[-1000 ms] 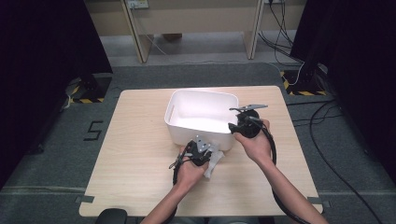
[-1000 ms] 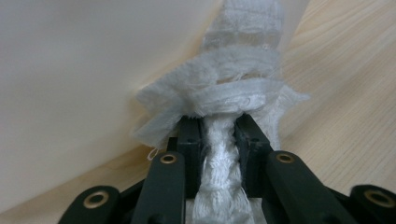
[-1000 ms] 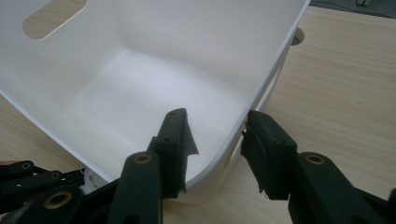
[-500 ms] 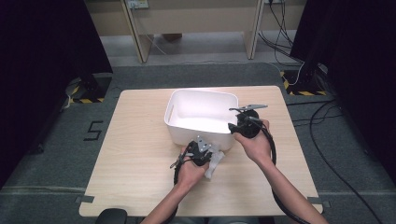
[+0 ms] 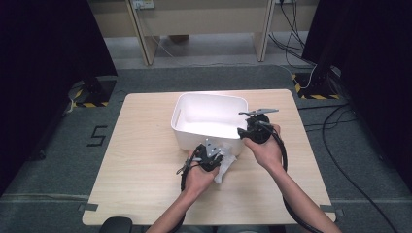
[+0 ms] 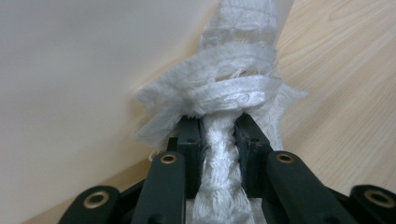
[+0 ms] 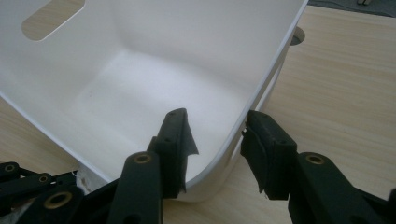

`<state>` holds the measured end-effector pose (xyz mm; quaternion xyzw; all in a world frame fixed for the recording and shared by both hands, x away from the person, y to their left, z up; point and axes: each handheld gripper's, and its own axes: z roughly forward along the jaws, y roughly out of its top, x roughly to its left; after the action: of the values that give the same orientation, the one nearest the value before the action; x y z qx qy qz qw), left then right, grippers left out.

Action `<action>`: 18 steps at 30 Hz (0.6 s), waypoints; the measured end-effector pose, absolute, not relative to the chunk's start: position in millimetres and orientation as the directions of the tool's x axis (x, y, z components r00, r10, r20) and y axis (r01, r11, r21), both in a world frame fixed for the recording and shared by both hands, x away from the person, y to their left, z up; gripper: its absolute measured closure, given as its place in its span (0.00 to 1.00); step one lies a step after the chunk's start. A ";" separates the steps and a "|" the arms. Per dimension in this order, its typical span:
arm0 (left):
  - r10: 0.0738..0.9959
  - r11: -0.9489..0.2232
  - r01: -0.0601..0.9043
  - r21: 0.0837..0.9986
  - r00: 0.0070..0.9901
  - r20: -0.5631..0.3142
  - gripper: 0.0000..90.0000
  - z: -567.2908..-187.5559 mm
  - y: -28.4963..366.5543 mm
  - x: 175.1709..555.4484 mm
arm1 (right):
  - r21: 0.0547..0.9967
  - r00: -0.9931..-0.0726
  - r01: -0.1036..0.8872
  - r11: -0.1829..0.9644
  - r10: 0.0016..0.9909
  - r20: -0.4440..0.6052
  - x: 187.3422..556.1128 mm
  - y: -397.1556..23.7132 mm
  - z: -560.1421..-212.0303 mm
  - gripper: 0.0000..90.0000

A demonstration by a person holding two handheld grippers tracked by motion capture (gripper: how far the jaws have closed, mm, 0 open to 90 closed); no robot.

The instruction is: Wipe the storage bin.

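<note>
High view: wooden table (image 5: 145, 165), with a white plastic bin (image 5: 187, 133) standing upright near its centre. Bin interior is bare; nothing has been placed in it.

Right gripper (image 5: 256, 130) sits at the bin's near right corner. In the right gripper view its jaws straddle the corner wall (image 7: 243, 116), one inside and one outside, at a middling gap. Whether the pads press on the wall cannot be told; at most it steadies the bin.

Left gripper (image 5: 210, 156) is low on the table, just in front of the bin's near wall. Its jaws are closed tight on a white cloth (image 6: 219, 182), bunched and frayed, lying against the bin's outer wall.

Assessment: the cloth is secured but not yet lifted off the table. Raising it over the rim and releasing it inside the bin appear to remain outstanding.
</note>
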<state>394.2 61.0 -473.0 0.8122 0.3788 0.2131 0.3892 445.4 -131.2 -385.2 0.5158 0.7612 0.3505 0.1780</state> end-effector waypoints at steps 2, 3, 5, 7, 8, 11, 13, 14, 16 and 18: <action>0.781 -0.406 0.445 0.798 0.623 0.049 0.83 -470.1 60.7 393.7 | 0.717 -0.403 0.662 0.220 0.911 0.093 445.4 -131.0 -385.2 0.67; 0.781 -0.402 0.441 0.803 0.623 0.049 0.83 -467.4 60.4 393.0 | 0.717 -0.402 0.662 0.219 0.911 0.093 445.4 -131.1 -385.2 0.67; 0.779 -0.403 0.432 0.807 0.625 0.055 0.83 -463.7 60.4 392.1 | 0.717 -0.402 0.662 0.218 0.911 0.095 445.5 -131.2 -385.3 0.67; 0.780 -0.396 0.427 0.813 0.624 0.052 0.83 -461.2 60.3 391.5 | 0.717 -0.400 0.663 0.215 0.911 0.097 445.5 -131.1 -385.3 0.67; 0.780 -0.393 0.425 0.816 0.624 0.050 0.83 -459.7 60.3 391.1 | 0.717 -0.400 0.663 0.215 0.911 0.097 445.5 -131.1 -385.3 0.67; 0.779 -0.387 0.415 0.823 0.624 0.052 0.83 -455.1 59.6 390.3 | 0.718 -0.398 0.664 0.210 0.912 0.100 445.8 -131.3 -385.5 0.67; 0.778 -0.386 0.412 0.825 0.626 0.052 0.83 -452.5 59.2 390.0 | 0.718 -0.397 0.664 0.209 0.912 0.101 445.9 -131.4 -385.6 0.67; 0.778 -0.386 0.412 0.825 0.626 0.052 0.83 -452.5 59.2 390.0 | 0.718 -0.397 0.664 0.209 0.912 0.101 445.9 -131.4 -385.6 0.67; 0.777 -0.386 0.409 0.827 0.628 0.053 0.83 -450.3 59.1 389.7 | 0.718 -0.397 0.664 0.210 0.912 0.101 445.9 -131.4 -385.6 0.67; 0.775 -0.386 0.405 0.829 0.630 0.054 0.83 -448.4 59.0 389.7 | 0.718 -0.397 0.664 0.210 0.912 0.101 446.0 -131.4 -385.5 0.67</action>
<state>389.7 59.0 -448.4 0.8020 0.3677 0.2235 0.4144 446.0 -131.4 -385.5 0.5200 0.7576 0.3531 0.1760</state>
